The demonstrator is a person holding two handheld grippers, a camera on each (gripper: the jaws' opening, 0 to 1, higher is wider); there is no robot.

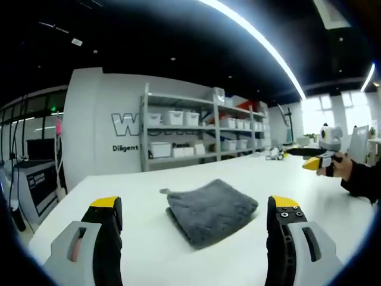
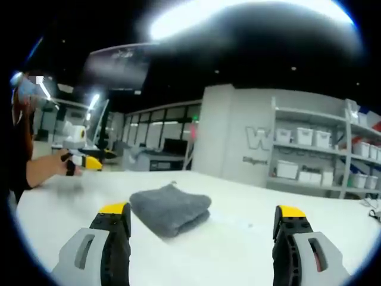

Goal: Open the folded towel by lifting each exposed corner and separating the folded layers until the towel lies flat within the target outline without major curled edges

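Observation:
A grey towel lies folded into a thick pad on the white table, with a small loop tag at its far left corner. My left gripper is open, its yellow-tipped jaws standing wide on either side of the towel and short of it. In the right gripper view the same towel sits just ahead of the left jaw, and my right gripper is open too, holding nothing. A hand carries the right gripper at the table's far right. A hand also carries the left gripper at the left of the right gripper view.
Metal shelves with white bins stand against the grey wall behind the table. A dark machine stands off the table's left end. The person's sleeve reaches in from the right. Bare tabletop surrounds the towel.

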